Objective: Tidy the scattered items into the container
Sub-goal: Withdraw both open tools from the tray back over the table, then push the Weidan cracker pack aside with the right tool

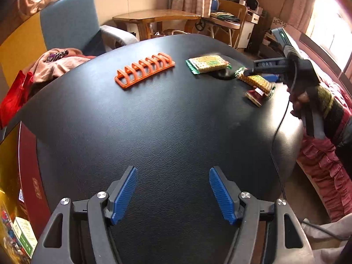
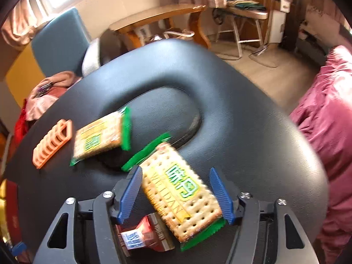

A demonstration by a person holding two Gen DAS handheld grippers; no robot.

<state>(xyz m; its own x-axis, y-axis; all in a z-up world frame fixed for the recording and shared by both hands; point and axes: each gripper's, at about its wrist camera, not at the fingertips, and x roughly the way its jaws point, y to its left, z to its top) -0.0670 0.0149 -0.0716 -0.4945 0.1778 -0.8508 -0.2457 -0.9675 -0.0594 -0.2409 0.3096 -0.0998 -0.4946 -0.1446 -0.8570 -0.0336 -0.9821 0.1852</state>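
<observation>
An orange slotted rack lies on the black table, far left of centre. One cracker packet with green ends rests beside it at the rim of a shallow dip. A second cracker packet lies between the fingers of my right gripper, which is open and straddles it. A small red snack packet lies against its near end. My left gripper hovers open over bare table near the front edge.
A person's hand holds the right gripper, its cable trailing over the table's right edge. Pink cloth and a blue armchair sit at the left, pink bedding at the right, and a red box beside the table.
</observation>
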